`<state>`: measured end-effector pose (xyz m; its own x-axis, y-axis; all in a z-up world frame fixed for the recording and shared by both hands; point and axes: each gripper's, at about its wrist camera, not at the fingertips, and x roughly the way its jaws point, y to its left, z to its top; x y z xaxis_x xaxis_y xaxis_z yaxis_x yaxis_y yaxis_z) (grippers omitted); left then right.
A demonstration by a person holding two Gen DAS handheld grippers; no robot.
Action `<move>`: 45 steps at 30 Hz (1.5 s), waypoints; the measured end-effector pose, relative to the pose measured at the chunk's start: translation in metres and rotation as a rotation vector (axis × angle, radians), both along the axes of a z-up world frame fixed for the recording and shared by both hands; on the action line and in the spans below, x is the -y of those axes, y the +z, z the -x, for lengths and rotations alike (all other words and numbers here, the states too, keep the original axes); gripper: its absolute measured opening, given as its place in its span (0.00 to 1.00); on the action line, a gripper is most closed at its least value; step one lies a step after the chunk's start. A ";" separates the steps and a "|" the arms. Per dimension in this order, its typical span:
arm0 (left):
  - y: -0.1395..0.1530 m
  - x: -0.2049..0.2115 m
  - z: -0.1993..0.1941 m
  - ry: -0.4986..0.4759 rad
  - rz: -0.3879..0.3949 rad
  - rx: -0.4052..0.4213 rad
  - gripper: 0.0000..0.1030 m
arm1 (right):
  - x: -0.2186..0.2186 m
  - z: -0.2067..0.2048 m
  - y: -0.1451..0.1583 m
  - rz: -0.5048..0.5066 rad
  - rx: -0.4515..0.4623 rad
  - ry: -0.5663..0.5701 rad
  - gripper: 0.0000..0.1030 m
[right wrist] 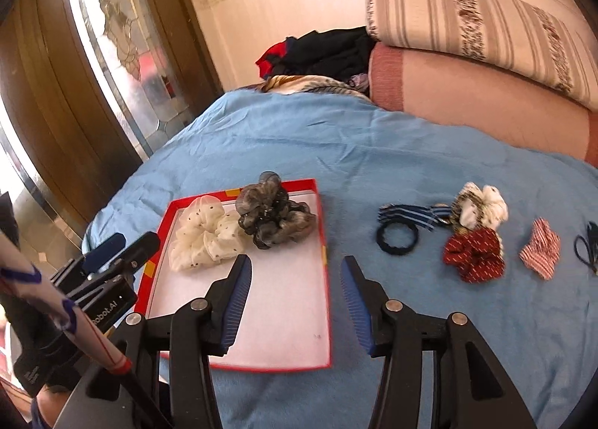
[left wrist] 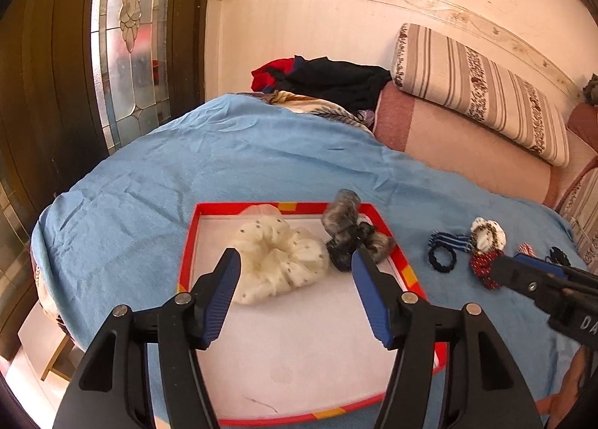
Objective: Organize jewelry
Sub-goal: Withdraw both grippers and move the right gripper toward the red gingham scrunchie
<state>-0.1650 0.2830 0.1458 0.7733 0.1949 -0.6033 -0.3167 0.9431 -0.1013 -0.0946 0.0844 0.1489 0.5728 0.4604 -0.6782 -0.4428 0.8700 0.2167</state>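
A red-rimmed box (left wrist: 188,242) with a white floor lies on the blue bedcover; it also shows in the right wrist view (right wrist: 329,298). Inside lie a cream dotted scrunchie (left wrist: 280,260) (right wrist: 203,234) and a grey sheer scrunchie (left wrist: 349,230) (right wrist: 273,215). My left gripper (left wrist: 295,260) is open and empty over the box. My right gripper (right wrist: 297,264) is open and empty over the box's right rim. Right of the box lie a navy hair tie with striped bow (right wrist: 401,229), a white-and-brown scrunchie (right wrist: 480,204), a dark red scrunchie (right wrist: 474,255) and a pink striped one (right wrist: 540,247).
A dark hair tie (right wrist: 588,245) lies at the far right. Striped cushions (right wrist: 486,28) and a pile of dark clothes (right wrist: 325,51) sit at the back. A wooden door with patterned glass (left wrist: 127,36) stands left. The bed edge drops off at the left.
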 end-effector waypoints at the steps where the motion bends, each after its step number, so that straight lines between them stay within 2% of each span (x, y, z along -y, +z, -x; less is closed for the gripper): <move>1: 0.001 0.006 0.002 -0.011 -0.003 -0.004 0.59 | 0.007 0.003 0.001 -0.004 0.002 -0.009 0.52; 6: 0.005 0.033 0.006 -0.055 -0.032 -0.004 0.66 | 0.042 0.014 0.000 -0.034 0.001 -0.057 0.53; 10: 0.010 0.061 0.005 -0.105 -0.059 0.004 0.67 | 0.081 0.017 -0.002 -0.061 -0.005 -0.123 0.53; 19: 0.000 0.127 -0.032 -0.234 -0.100 -0.030 0.68 | 0.174 0.012 -0.016 -0.076 -0.010 -0.285 0.54; 23: -0.007 0.145 -0.046 -0.272 -0.095 -0.036 0.68 | 0.212 -0.002 -0.025 -0.122 -0.027 -0.378 0.54; 30: -0.029 0.166 -0.058 -0.337 -0.098 -0.064 0.68 | 0.235 -0.012 -0.042 -0.142 -0.030 -0.453 0.54; 36: -0.038 0.168 -0.083 -0.363 -0.052 -0.081 0.68 | 0.253 -0.012 -0.050 -0.143 -0.032 -0.507 0.54; 45: -0.050 0.184 -0.157 -0.406 0.050 -0.143 0.68 | 0.285 -0.037 -0.052 -0.164 -0.068 -0.598 0.54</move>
